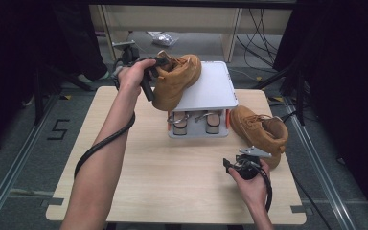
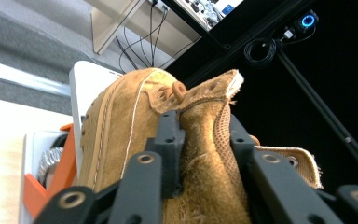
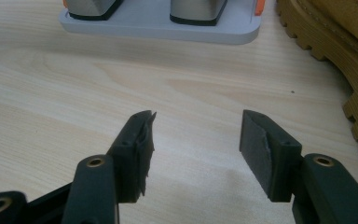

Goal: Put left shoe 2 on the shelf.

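1. Both of my grippers appear from above. My left gripper is at the collar of a tan suede lace-up boot, which leans toe-down on the left edge of a grey two-tier metal stand at the far side of the pale wooden table. My right gripper hovers low over the table near its right front, just beside a second tan suede boot lying to the right of the stand.
2. Along my left gripper, its black jaws straddle the boot's upright tongue and collar; whether the pads press on the suede, I cannot tell.
3. Along my right gripper, the jaws stand spread with bare table between them; the second boot's lugged sole is at the right and the stand's base ahead.
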The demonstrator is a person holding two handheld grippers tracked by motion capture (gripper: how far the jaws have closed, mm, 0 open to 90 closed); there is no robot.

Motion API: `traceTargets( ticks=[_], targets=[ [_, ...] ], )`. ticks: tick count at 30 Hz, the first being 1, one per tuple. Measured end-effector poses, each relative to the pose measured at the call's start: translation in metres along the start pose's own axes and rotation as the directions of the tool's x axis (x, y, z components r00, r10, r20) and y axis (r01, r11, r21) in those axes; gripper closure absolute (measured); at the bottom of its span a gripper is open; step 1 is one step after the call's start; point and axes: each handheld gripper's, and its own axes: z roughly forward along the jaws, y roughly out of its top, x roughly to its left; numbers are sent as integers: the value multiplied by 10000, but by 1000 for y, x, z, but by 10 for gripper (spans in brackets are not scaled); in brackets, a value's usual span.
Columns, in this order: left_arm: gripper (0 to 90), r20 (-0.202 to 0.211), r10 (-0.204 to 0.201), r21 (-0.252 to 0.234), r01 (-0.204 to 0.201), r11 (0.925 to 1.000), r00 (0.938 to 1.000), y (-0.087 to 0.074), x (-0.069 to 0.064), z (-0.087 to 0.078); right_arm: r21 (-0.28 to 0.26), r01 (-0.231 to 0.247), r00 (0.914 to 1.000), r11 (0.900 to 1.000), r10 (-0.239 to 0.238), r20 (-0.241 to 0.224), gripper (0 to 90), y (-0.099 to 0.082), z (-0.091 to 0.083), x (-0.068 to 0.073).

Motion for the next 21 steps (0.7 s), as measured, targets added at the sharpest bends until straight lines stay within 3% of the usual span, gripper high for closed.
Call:
traceTargets(
  ticks=[3, 7, 9, 12, 14, 16, 17, 18, 19, 20, 21],
  targets=[
    [615, 113, 339, -80, -338, 9994, 9994, 0, 0, 0, 44, -83, 10000, 10000, 83, -16, 451, 2, 0, 2],
    [441, 215, 754, -357, -746, 9966, 9969, 3, -3, -5, -170, 200, 9997, 9997, -203, -161, 451, 5, 0, 5],
    [429, 179, 1061, -533, -1051, 9930, 9942, 5, -8, -13, -126, 157, 9999, 9998, -158, -67, 451, 5, 0, 7],
    [430, 298, 1356, -807, -1328, 9878, 9903, 8, -12, -33, -313, 590, 9981, 9978, -595, -149, 455, 10, -3, 9],
    [511, 366, 1578, -928, -1539, 9837, 9868, 7, -11, -45, -388, 312, 9983, 9988, -330, -484, 505, 17, -5, 17],
    [554, 221, 2105, -874, -2079, 9742, 9773, 1, -6, -60, -528, 191, 9979, 9984, -223, -608, 535, 20, -6, 21],
    [615, 187, 2246, -820, -2224, 9715, 9743, -2, -3, -64, -776, 774, 9945, 9940, -824, -643, 594, 26, -6, 21],
    [711, 121, 2524, -714, -2509, 9654, 9676, -6, 2, -68, -813, 349, 9942, 9961, -428, -986, 695, 33, -9, 33],
    [711, 18, 2807, -588, -2801, 9582, 9598, -11, 7, -71, -813, 349, 9942, 9961, -428, -986, 695, 33, -9, 33],
    [782, -165, 3091, -375, -3095, 9502, 9509, -18, 14, -74, -960, 736, 9885, 9927, -854, -1250, 787, 45, -11, 44],
    [782, -247, 3243, -242, -3248, 9455, 9456, -22, 18, -75, -960, 736, 9885, 9927, -854, -1250, 787, 45, -11, 44]
  ],
)
